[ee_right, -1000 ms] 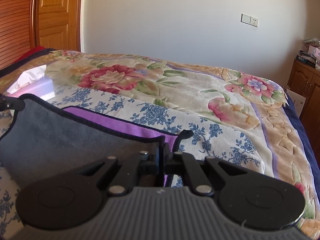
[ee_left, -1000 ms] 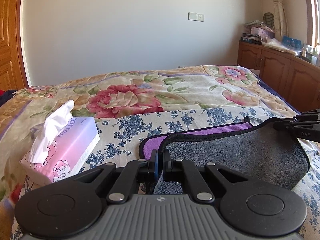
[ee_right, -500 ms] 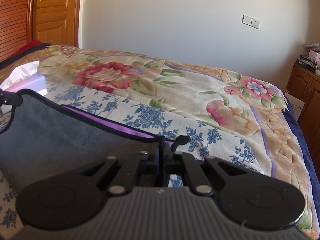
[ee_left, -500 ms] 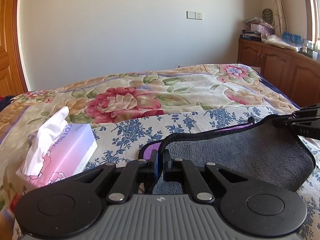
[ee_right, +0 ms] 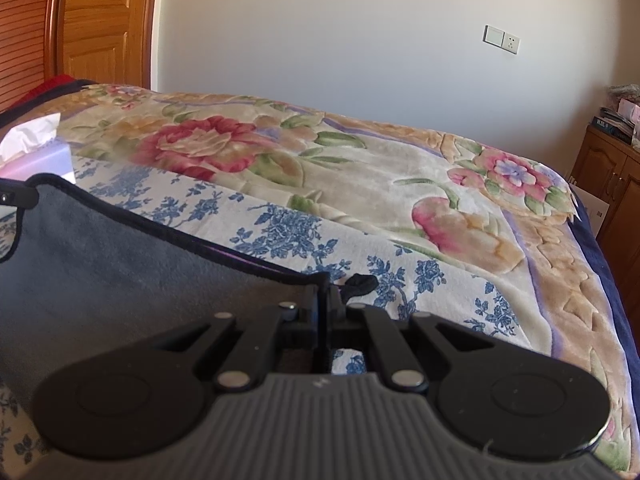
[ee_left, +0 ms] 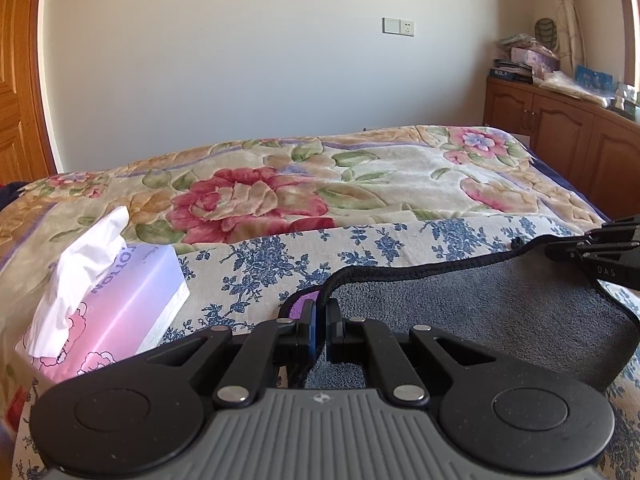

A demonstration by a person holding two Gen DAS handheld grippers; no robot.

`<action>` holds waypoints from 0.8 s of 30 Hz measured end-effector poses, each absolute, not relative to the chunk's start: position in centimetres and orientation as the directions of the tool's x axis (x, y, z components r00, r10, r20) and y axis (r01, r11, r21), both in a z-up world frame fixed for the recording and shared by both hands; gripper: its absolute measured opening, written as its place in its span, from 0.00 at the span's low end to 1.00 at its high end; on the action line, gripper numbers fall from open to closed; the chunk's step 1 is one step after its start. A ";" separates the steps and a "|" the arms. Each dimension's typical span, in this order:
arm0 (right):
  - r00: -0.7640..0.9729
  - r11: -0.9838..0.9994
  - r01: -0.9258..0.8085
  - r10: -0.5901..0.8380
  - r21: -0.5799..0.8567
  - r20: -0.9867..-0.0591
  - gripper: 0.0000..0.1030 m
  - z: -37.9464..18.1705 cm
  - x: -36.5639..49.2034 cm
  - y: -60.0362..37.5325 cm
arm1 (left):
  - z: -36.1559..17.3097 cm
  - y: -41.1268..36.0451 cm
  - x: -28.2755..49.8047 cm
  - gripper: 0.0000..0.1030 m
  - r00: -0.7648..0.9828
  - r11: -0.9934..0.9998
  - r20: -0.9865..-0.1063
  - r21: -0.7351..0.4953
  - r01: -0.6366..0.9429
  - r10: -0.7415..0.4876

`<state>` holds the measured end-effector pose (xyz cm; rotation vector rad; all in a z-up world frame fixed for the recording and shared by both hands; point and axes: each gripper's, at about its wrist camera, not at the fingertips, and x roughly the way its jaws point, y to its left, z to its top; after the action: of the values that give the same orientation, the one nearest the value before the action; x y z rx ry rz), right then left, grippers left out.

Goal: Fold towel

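Note:
The towel (ee_left: 472,304) is grey on one face and purple on the other, with a black hem. It hangs stretched between my two grippers above the bed. My left gripper (ee_left: 319,312) is shut on its left corner. My right gripper (ee_right: 325,300) is shut on the right corner of the towel (ee_right: 120,264), next to the black hanging loop (ee_right: 360,282). The right gripper also shows at the right edge of the left wrist view (ee_left: 600,252). The left gripper shows at the left edge of the right wrist view (ee_right: 16,198).
The bed carries a floral blanket (ee_left: 280,192) and a blue-flowered sheet (ee_left: 280,264). A pink tissue box (ee_left: 112,312) sits on the bed left of the towel. A wooden cabinet (ee_left: 568,136) stands at the right. A wooden door (ee_right: 100,28) is at the far left.
Both grippers have lifted the towel's held edge up and forward. The purple underside that showed beyond the hem is now almost hidden behind the grey face.

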<state>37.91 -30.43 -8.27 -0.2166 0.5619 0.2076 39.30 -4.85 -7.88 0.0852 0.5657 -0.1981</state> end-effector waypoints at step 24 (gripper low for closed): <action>0.825 0.951 -0.250 0.111 -0.182 -0.554 0.04 -9.3 40.3 -30.0 | -9.4 -5.0 42.4 0.05 0.816 0.980 -0.563 0.050 0.194 -0.132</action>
<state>40.25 -30.05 -9.30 -0.2528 0.5698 0.1942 42.44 -4.95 -9.36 0.1067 0.5918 -0.1742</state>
